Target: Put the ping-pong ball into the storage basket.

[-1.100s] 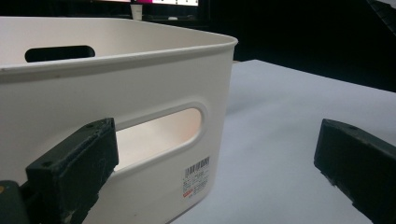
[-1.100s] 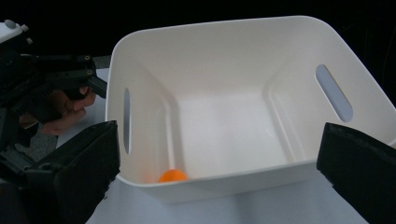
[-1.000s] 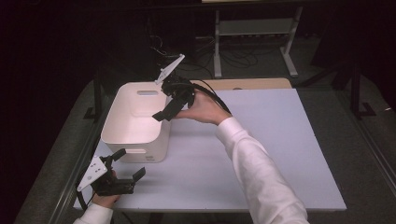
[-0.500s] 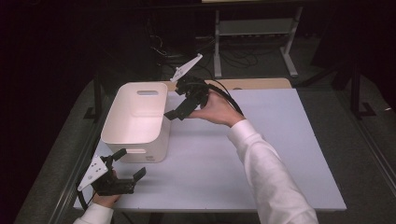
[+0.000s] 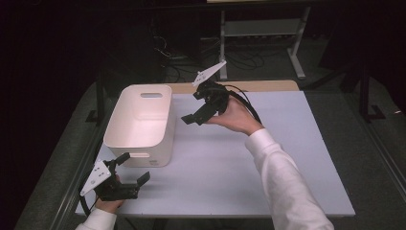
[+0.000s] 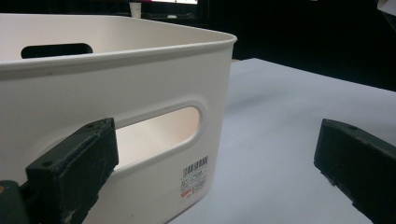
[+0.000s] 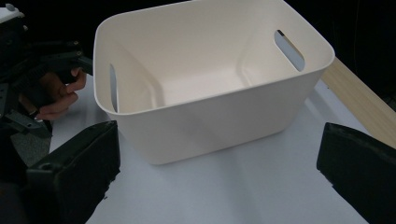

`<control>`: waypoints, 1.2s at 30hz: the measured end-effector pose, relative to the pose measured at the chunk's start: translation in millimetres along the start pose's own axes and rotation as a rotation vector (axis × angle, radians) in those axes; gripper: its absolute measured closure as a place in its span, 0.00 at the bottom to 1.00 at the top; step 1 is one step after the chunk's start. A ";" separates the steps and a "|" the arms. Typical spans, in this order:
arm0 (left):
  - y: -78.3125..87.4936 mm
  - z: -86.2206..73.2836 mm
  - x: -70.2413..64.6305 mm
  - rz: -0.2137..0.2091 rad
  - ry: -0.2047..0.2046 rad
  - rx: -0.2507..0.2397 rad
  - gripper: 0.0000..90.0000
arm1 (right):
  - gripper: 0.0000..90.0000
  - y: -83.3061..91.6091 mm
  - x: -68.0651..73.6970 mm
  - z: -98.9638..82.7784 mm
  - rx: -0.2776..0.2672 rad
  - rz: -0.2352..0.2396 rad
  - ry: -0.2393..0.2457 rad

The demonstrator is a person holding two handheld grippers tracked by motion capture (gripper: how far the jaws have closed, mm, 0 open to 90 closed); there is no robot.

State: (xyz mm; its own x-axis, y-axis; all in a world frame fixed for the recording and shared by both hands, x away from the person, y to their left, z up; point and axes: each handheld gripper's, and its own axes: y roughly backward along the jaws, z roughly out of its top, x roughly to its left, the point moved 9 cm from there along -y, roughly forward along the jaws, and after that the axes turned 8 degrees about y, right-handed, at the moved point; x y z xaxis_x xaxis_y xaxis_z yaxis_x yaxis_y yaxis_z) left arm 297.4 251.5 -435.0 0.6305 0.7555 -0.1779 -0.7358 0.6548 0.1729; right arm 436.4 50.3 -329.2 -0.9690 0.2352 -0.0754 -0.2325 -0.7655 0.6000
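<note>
1. The room is looking dark all around, and a white table (image 5: 230, 172) is standing in the middle of it with a light shining on top.
2. A white bin (image 5: 141, 125) is sitting on the left part of the table, near the left edge. It is standing upright with its open top facing up, and it is looking empty inside.
3. The bin is showing a long handle hole in its near end wall and another one in its far end wall.
4. The left claw (image 5: 132, 169) is hanging low at the near left corner of the table, just beside the near end of the bin. Its two jaws are spread wide and holding nothing.
5. The right claw (image 5: 197, 113) is floating up in the air, just to the right of the bin and not touching it. Its jaws are spread wide too, and nothing is sitting between them.
6. A long white sleeve (image 5: 287, 187) is reaching in from the bottom right.
</note>
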 end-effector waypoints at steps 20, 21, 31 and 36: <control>-0.3 -0.6 -0.2 0.010 0.009 -0.001 0.00 | 0.00 28.3 -1.9 -32.7 -0.038 -0.032 -0.068; -0.4 -0.2 -0.5 0.009 0.013 -0.005 0.00 | 0.00 30.0 -2.2 -34.3 -0.041 -0.031 -0.070; 0.1 -1.0 1.0 0.015 0.009 0.007 0.00 | 0.00 44.4 -3.9 -52.1 -0.068 -0.049 -0.138; -0.2 -1.0 0.6 0.014 0.012 0.007 0.00 | 0.00 50.3 -5.8 -61.5 -0.076 -0.059 -0.149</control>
State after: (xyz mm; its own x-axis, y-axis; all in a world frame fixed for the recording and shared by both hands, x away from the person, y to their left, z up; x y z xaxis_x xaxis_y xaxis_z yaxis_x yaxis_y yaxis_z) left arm 297.7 251.8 -436.1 0.6168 0.7646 -0.1870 -0.7431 0.6440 0.1820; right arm 425.2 -26.4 -347.5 -0.9316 0.3632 0.0135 -0.2998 -0.7891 0.5361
